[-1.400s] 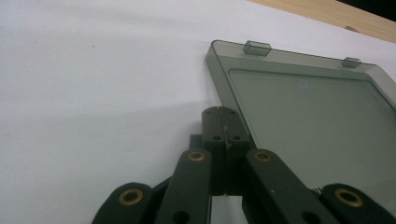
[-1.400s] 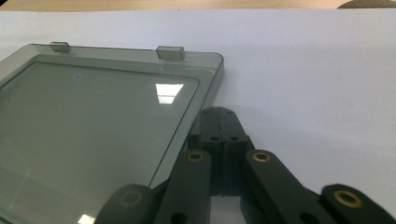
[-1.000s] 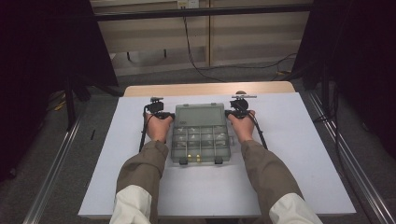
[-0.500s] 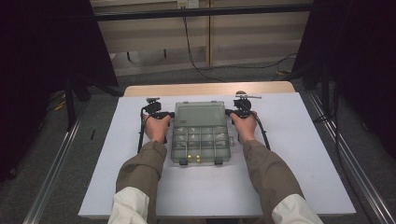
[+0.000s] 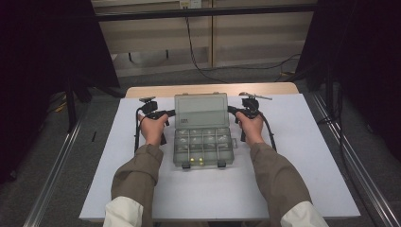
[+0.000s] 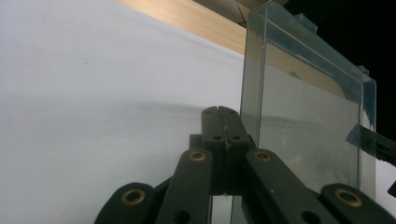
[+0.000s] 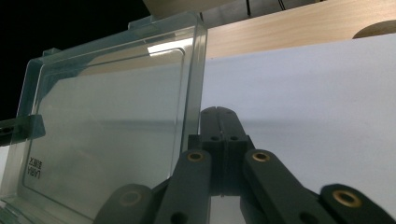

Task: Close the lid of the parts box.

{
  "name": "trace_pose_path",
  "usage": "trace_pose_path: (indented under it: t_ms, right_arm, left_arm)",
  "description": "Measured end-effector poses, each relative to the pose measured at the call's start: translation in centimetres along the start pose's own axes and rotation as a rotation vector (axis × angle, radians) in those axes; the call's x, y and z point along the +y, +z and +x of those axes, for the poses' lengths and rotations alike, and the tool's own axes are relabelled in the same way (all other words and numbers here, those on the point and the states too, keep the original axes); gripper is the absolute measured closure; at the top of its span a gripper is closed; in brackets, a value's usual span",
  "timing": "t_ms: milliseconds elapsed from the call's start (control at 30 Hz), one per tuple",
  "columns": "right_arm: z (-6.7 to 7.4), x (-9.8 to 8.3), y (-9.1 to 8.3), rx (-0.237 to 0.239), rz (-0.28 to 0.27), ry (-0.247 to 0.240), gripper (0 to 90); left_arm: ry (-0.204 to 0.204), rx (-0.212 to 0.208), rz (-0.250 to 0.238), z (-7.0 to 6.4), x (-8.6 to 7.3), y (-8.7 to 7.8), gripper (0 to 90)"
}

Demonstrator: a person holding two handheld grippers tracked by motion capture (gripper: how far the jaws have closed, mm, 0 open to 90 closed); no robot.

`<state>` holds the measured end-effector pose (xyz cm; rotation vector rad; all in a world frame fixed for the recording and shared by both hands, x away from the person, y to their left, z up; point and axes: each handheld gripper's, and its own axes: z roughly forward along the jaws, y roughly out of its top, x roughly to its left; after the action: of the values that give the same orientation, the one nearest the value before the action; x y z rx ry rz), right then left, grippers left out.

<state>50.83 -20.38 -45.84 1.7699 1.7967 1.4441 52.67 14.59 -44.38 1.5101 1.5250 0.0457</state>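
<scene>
— Where do we have the clear plastic organiser box (image 5: pixel 202 137) right now?

— It sits in the middle of the white surface (image 5: pixel 302 156), between our two hands. Its lid (image 5: pixel 201 110) is swung open and stands up at the far side, while the tray with its small compartments faces us. A few little yellowish bits lie in the near compartments; we cannot make out what they are.

— And our left hand-held gripper (image 5: pixel 171 113)?

— We hold it just beside the lid's left edge, jaws pointing inward at it. In the left gripper view the two black jaws (image 6: pixel 223 135) are pressed flat together with nothing between them, and the lid's edge (image 6: pixel 299 116) rises right next to the tips. Whether the tips actually touch the plastic we cannot tell.

— The right side the same?

— Much the same, mirrored. Our right hand-held gripper (image 5: pixel 231 109) points at the lid's right edge. In the right gripper view its jaws (image 7: pixel 219 135) are closed on each other, empty, and the lid (image 7: pixel 112 135) stands just to one side of them, tilted a little away. Through the clear plastic we see the tip of the other hand-held gripper (image 7: pixel 21 128) at the far edge.

— What else is on the surface?

— Only the cables (image 5: pixel 270 135) trailing from each hand-held gripper past our wrists. The wooden edge of the table (image 5: pixel 213 89) shows beyond the white sheet.
</scene>
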Motion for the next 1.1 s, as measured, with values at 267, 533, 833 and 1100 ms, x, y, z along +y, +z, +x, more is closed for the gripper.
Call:
trace_pose_path:
  t_ms: [267,533,833,1100]
  right_arm:
    - [0.5,0.5,-0.9,0.023,-0.003,-0.048,90.0]
    - [0.9,0.8,-1.9,0.055,-0.008,-0.081,90.0]
    - [1.8,0.8,-3.2,0.050,-0.016,-0.178,90.0]
    - [2.4,0.6,-4.3,0.051,-0.027,-0.210,90.0]
  left_arm:
    - [0.039,-0.013,-0.002,-0.5,0.2,-1.1,90.0]
    - [0.130,0.014,-0.009,-1.6,0.2,-2.2,90.0]
    - [0.181,0.015,-0.016,-2.1,-0.1,-3.3,90.0]
    - [0.200,0.010,-0.023,-2.7,-0.5,-4.3,90.0]
